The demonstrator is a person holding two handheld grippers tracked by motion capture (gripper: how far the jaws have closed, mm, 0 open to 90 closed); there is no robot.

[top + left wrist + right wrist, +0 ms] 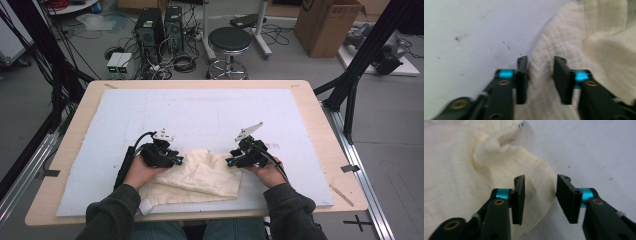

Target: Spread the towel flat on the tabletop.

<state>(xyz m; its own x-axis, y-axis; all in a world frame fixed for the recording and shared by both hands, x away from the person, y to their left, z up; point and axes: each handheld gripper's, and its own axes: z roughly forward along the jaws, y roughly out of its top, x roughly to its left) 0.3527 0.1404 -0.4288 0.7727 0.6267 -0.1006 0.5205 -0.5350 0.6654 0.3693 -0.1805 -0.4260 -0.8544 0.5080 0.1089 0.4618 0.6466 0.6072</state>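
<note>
Left gripper view, fingers [563, 80] apart over cream cloth [579, 42] edge, right gripper [541, 195] fingers likewise apart, cloth corner between.

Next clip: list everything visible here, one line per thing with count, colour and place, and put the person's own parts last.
Crumpled cream cloth: one, cream, near edge of the pad, between the two grippers.
Foam pad: one, pale blue-white, covering most of the table.
Wooden table: one, light wood, centre.
Round stool: one, black seat, floor beyond the table.
Computer towers: two, black, floor at the back left.
Cardboard box: one, brown, back right.
Left gripper: one, black with blue accents, jaws apart over the cloth's edge.
Right gripper: one, same, jaws apart astride the cloth's edge.
Sleeves: two, dark green, bottom.
</note>
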